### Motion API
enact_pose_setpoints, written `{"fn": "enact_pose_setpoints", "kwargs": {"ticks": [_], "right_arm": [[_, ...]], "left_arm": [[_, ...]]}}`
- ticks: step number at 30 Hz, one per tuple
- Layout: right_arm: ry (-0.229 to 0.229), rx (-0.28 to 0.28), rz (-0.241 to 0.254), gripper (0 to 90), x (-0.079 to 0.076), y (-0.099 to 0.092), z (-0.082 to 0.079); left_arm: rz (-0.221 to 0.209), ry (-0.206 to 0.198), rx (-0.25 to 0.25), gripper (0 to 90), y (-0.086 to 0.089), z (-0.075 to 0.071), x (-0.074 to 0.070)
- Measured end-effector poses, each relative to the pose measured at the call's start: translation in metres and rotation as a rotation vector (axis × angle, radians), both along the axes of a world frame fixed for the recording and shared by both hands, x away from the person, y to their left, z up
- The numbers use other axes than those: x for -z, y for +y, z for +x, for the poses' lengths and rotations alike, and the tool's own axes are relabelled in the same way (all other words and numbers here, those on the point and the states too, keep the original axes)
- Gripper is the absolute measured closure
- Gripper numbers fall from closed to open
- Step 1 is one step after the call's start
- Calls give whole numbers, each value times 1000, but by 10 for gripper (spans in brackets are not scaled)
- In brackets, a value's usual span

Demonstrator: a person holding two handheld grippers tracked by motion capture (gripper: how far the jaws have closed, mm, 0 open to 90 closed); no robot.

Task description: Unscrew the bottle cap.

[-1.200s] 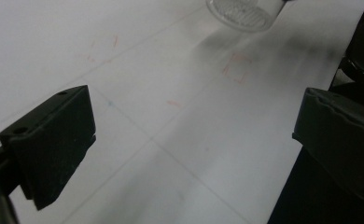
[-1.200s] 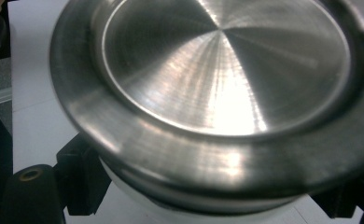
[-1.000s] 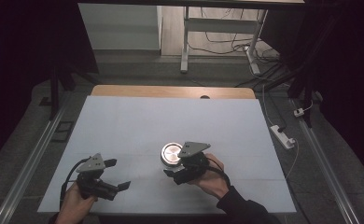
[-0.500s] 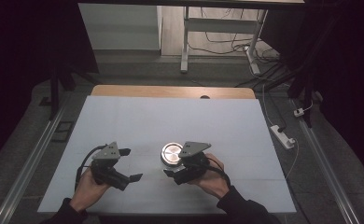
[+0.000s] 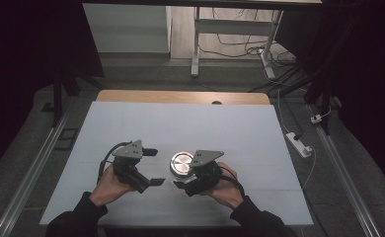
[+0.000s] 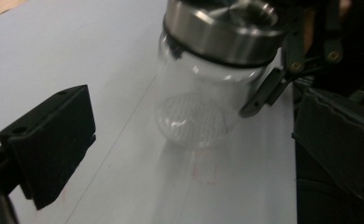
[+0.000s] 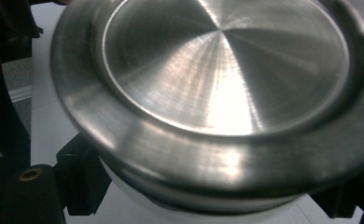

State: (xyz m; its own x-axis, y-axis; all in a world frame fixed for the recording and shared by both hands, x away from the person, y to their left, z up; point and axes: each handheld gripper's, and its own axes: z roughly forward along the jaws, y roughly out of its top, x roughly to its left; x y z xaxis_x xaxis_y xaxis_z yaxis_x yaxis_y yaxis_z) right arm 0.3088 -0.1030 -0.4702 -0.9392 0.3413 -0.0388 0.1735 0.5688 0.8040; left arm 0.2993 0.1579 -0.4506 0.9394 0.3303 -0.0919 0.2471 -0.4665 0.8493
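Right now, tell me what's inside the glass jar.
The glass jar looks empty: through its clear wall only its patterned base and the white table show. The metal lid covers the top, and the right gripper hides one side.

— What carried everything?
— A table (image 5: pixel 131 96) under a white sheet (image 5: pixel 259 133).
— And what was on the sheet?
— A glass jar (image 6: pixel 194 112) near the front edge, about midway along.

Glass jar (image 6: pixel 196 109) w/ steel lid (image 6: pixel 227 25) upright on white sheet (image 6: pixel 101 70), between open tool jaws.
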Motion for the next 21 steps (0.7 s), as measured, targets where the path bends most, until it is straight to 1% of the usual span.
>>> {"fn": "enact_pose_setpoints", "kwargs": {"ticks": [2, 9, 12, 15, 18, 21], "right_arm": [[0, -8, -4, 152, 0, 0, 0], [2, -41, -12, 153, 1, 1, 0], [8, -66, -9, 152, 1, 2, -1], [21, -96, -2, 152, 1, 2, -3], [27, -131, -7, 152, 0, 3, -4], [32, -169, -15, 152, 0, 4, -6]], "left_arm": [[11, -13, 22, 0, -5, 3, -2], [37, -32, 126, 0, -22, 11, -8], [37, -33, 179, 0, -29, 15, -10], [24, -32, 235, 4, -36, 18, -11], [14, -34, 288, 19, -40, 19, -11], [23, -37, 326, 49, -44, 20, -10]]}}
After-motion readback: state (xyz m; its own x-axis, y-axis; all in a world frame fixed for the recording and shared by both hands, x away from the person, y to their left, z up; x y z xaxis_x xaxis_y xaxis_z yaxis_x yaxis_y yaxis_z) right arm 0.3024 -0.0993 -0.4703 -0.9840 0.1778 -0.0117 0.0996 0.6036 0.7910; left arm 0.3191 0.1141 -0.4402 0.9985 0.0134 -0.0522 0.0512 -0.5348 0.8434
